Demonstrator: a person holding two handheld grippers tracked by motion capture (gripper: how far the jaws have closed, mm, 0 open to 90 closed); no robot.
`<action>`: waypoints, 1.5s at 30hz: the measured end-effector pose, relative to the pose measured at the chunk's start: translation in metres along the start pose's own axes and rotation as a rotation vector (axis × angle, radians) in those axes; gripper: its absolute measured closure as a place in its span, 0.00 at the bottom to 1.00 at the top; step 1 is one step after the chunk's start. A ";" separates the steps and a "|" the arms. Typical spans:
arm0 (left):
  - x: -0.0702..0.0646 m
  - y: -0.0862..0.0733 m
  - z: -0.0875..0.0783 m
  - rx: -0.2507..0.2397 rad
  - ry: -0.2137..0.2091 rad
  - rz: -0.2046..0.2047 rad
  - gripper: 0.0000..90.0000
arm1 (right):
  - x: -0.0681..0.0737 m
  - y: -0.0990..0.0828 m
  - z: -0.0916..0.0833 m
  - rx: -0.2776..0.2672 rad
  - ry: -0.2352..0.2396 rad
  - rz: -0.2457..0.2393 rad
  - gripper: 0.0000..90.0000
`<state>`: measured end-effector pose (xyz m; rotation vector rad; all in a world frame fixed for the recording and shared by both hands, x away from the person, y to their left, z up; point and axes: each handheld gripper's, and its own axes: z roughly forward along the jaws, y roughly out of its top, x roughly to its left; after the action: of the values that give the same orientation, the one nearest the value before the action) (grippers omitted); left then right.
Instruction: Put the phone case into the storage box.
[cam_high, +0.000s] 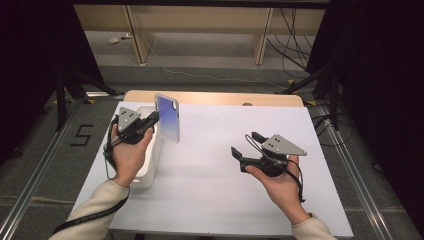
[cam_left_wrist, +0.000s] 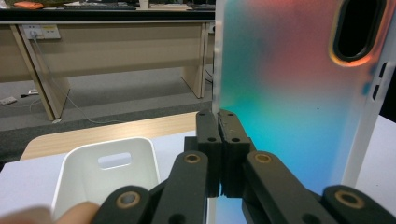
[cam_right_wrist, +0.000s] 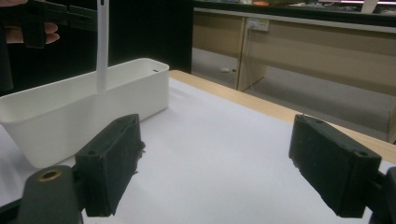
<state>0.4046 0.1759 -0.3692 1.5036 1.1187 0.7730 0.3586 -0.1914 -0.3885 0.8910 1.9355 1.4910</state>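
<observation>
A phone case (cam_high: 168, 118) with a blue-to-pink gradient back and a camera cutout stands upright in the air over the table's left part. My left gripper (cam_high: 153, 118) is shut on its left edge; in the left gripper view the case (cam_left_wrist: 299, 88) rises right behind the closed jaws of that gripper (cam_left_wrist: 219, 122). Seen edge-on in the right gripper view, the case (cam_right_wrist: 102, 44) hangs above the white bin (cam_right_wrist: 70, 112). My right gripper (cam_high: 246, 143) hovers over the table's right half, open, nothing between its pads (cam_right_wrist: 111, 163).
A white rectangular bin (cam_high: 150, 155) with a handle slot sits at the table's left edge, partly under my left hand. The white table top (cam_high: 215, 165) has a wooden strip at its far edge. Desk legs and cables lie on the floor beyond.
</observation>
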 end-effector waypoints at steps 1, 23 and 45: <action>0.000 0.000 0.000 0.000 0.001 0.000 0.98 | -0.001 -0.001 -0.001 -0.001 -0.002 0.000 0.20; 0.010 0.001 -0.002 0.001 0.029 -0.009 0.98 | -0.017 -0.009 -0.023 0.003 -0.026 0.006 0.21; 0.022 0.004 -0.005 -0.011 0.066 -0.014 0.98 | -0.024 -0.019 -0.039 0.027 -0.044 0.038 0.21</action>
<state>0.4088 0.1982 -0.3666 1.4687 1.1703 0.8231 0.3421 -0.2371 -0.3967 0.9696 1.9215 1.4573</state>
